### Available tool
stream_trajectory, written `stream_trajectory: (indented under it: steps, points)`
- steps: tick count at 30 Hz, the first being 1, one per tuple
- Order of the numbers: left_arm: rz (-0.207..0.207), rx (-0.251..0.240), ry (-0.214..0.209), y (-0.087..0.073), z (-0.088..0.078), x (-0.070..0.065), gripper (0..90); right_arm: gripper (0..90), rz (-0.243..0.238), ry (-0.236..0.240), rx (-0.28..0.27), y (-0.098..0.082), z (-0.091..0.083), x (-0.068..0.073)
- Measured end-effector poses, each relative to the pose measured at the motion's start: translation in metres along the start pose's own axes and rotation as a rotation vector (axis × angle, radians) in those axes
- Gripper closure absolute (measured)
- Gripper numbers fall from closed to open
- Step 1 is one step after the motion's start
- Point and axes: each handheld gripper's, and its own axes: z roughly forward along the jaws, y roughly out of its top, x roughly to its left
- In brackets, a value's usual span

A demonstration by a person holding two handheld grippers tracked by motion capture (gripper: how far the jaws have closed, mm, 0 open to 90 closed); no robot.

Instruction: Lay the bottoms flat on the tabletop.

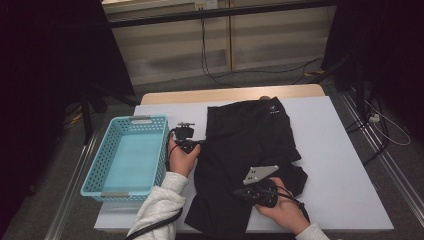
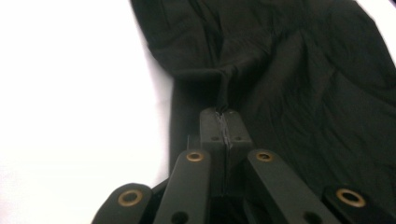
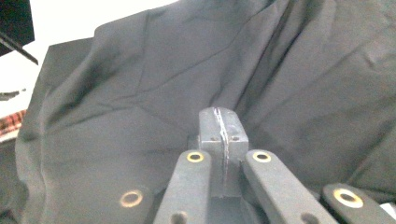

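A black garment (image 1: 250, 135) lies spread on the white table (image 1: 340, 150). At its left edge my left gripper (image 1: 202, 143) is shut on a pinch of the cloth. In the left gripper view the fabric (image 2: 303, 93) bunches into a ridge that runs into the closed tips of the left gripper (image 2: 225, 114). My right gripper (image 1: 236, 191) rests on the garment's near part, pointing left. In the right gripper view its jaws are pressed together at the right gripper's tips (image 3: 219, 112), and creases in the cloth (image 3: 140, 70) run toward them.
A light blue plastic basket (image 1: 135, 120) stands empty at the table's left, just beside my left hand. Bare white tabletop lies to the right of the garment. Dark stands and cables sit on the floor beyond the table.
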Motion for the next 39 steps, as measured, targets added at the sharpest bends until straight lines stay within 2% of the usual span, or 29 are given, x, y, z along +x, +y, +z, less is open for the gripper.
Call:
stream_trajectory:
  steps: [2,5,7,9,10,11,12,13,14,18,22,26,29,37,39]
  points:
    - [-0.011,-0.008,-0.003,0.002,-0.001,0.003,89.9,90.0,0.011,0.005,-0.021,0.002,0.001,0.0]
    - [-0.04,-0.031,-0.002,0.007,-0.003,0.01,89.9,89.6,0.017,-0.023,-0.053,0.005,0.0,0.001]
    - [-0.042,-0.028,0.026,0.009,-0.002,0.014,89.9,82.5,0.024,-0.041,-0.066,0.006,0.0,0.001]
    - [-0.06,-0.023,0.045,0.008,0.0,0.02,89.9,77.5,0.021,-0.057,-0.071,0.007,0.0,0.001]
    - [-0.061,-0.016,0.048,0.007,0.001,0.022,89.1,71.1,0.025,-0.06,-0.078,0.007,-0.001,0.001]
    - [-0.058,-0.01,0.062,0.005,0.002,0.023,87.0,66.0,0.03,-0.063,-0.082,0.007,-0.003,0.001]
    - [-0.056,-0.006,0.071,0.004,0.003,0.023,79.6,58.7,0.034,-0.083,-0.084,0.008,-0.006,0.0]
    - [-0.053,-0.013,0.074,0.003,0.002,0.022,74.4,57.0,0.033,-0.099,-0.082,0.008,-0.008,-0.001]
    - [-0.053,-0.015,0.067,0.002,0.002,0.021,64.7,55.0,0.03,-0.115,-0.079,0.007,-0.011,-0.002]
    - [0.011,-0.036,0.081,0.0,-0.005,0.013,44.4,45.6,0.056,-0.136,-0.083,0.004,-0.018,-0.009]
    - [0.066,-0.026,0.051,-0.003,-0.01,0.002,32.8,36.5,0.079,-0.164,-0.091,0.003,-0.022,-0.014]
    - [0.104,-0.006,0.007,-0.009,-0.015,-0.007,27.4,30.8,0.093,-0.17,-0.091,0.001,-0.029,-0.02]
    - [0.13,0.001,-0.026,-0.014,-0.02,-0.011,25.0,27.6,0.107,-0.196,-0.1,-0.002,-0.036,-0.024]
    - [0.166,0.015,-0.08,-0.029,-0.028,-0.023,20.5,21.4,0.159,-0.261,-0.137,-0.012,-0.057,-0.036]
    - [0.191,0.024,-0.086,-0.032,-0.029,-0.027,20.1,20.5,0.171,-0.271,-0.142,-0.015,-0.062,-0.038]
